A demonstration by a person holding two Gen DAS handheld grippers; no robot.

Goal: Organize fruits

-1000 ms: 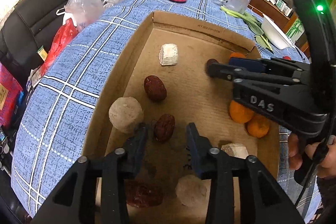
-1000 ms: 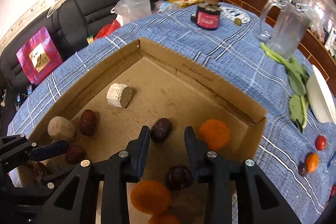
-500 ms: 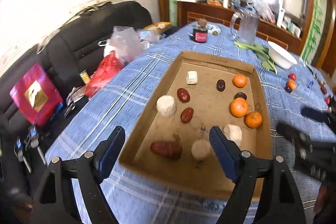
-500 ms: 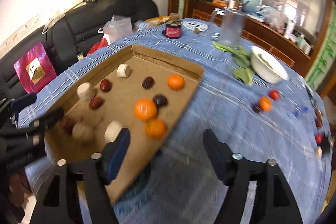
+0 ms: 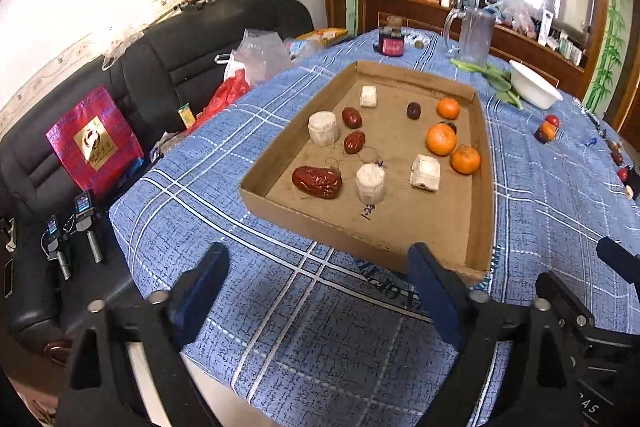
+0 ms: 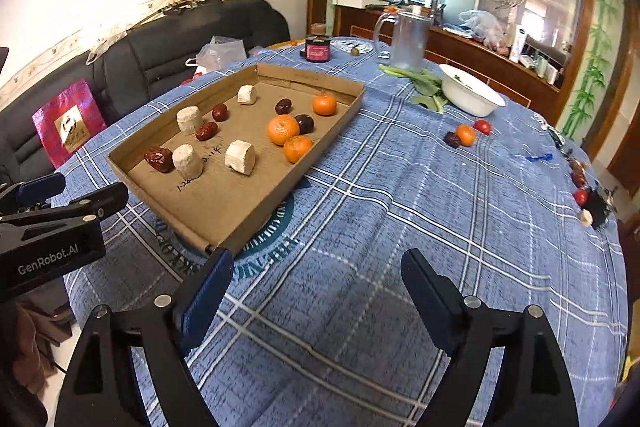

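Note:
A shallow cardboard tray lies on the blue checked tablecloth. In it are red dates on the left, white cylinder pieces, three oranges on the right and dark dates. My left gripper is open and empty, pulled back near the tray's front edge. My right gripper is open and empty over bare cloth right of the tray. Loose fruit lies on the cloth further right.
A white bowl, green leaves, a glass pitcher and a dark jar stand at the back. More small fruit lies near the right edge. A black sofa with bags is left.
Both grippers have pulled back and up from inside the tray to the near table edge and have opened wide. The fruit in the tray has not moved.

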